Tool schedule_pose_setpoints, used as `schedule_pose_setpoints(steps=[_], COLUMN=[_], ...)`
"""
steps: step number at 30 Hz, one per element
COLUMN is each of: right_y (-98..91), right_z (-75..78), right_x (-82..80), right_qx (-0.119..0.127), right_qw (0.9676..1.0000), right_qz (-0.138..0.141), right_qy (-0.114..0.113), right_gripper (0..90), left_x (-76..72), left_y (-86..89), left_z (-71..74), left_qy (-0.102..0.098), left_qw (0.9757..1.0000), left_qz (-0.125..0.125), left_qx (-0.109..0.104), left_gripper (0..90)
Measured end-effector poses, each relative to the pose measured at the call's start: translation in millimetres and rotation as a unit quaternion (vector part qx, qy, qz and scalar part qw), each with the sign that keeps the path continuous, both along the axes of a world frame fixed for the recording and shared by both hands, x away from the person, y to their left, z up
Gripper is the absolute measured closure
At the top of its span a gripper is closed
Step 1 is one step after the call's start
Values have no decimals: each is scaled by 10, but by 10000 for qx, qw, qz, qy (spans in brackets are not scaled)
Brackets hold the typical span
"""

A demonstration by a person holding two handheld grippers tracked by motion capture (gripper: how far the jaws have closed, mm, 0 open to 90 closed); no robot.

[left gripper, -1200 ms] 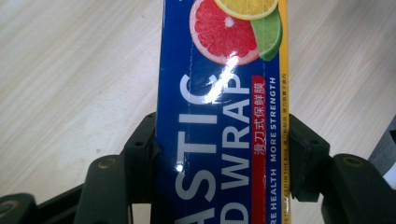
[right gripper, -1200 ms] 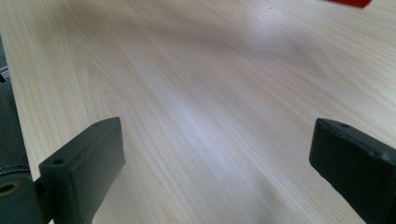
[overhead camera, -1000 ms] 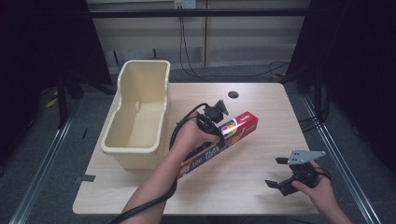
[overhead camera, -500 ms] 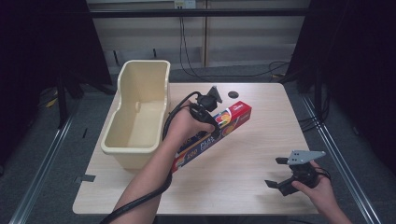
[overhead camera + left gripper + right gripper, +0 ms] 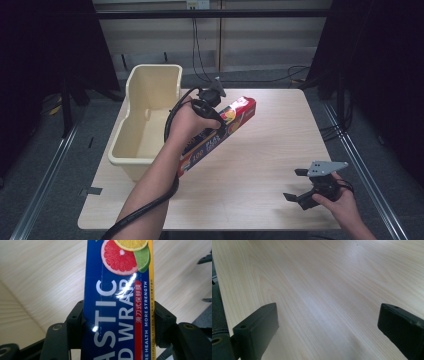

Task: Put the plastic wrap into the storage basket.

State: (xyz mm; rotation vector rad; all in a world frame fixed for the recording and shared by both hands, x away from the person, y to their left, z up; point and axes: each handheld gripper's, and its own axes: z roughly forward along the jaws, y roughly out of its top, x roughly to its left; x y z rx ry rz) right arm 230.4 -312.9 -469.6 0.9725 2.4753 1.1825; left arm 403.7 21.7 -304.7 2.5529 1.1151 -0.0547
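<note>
A long blue and red plastic wrap box [image 5: 220,132] hangs tilted above the table, just right of the cream bin [image 5: 131,136]. My left gripper [image 5: 210,111] is shut on the box about midway along it. In the left gripper view both black jaws press the sides of the plastic wrap box [image 5: 118,305], whose face shows citrus slices and white lettering. My right gripper [image 5: 298,186] stays low near the table's front right corner, jaws wide apart. The right gripper view [image 5: 327,325] has only bare wood between its fingers.
The cream bin is a deep rectangular tub along the table's left edge, with nothing visible inside. A small dark round spot [image 5: 245,100] marks the light wood table [image 5: 280,135] at the back. Cables run across the floor behind the table.
My left gripper has lifted the plastic wrap box off the table and carried it back and left toward the bin. The right gripper has stayed put.
</note>
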Motion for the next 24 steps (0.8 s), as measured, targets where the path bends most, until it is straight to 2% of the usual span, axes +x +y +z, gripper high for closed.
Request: schedule_pose_setpoints(steps=[3, 5, 10, 12, 15, 19, 24], right_y=[-8, -8, -2, -3, -4, -4, -7], right_z=[-2, -5, -1, -2, -6, -5, -4], right_x=[6, 7, 4, 5, 9, 7, 7], right_qx=[17, 13, 18, 23, 25, 32, 46], right_qw=[10000, 10000, 10000, 10000, 10000, 10000, 10000], right_qz=[0, -1, 2, 7, 21, 15, 7], right_qy=[-16, -10, 2, 6, 11, 25, 24], right_gripper=[31, 31, 32, 31, 31, 31, 31], left_x=[33, 48, 85, 98, 112, 130, 149], left_y=[63, 102, 187, 223, 279, 351, 442], left_z=[58, 103, 184, 225, 277, 329, 396], left_qy=[3, -44, -11, -56, -28, -27, -8], left_qw=[9999, 9998, 9996, 9996, 9992, 9987, 9978], left_qz=[68, 171, 295, 286, 397, 503, 669], left_qx=[-79, -39, 1, 27, -28, 40, 2], left_gripper=[406, 406, 406, 406, 406, 406, 406])
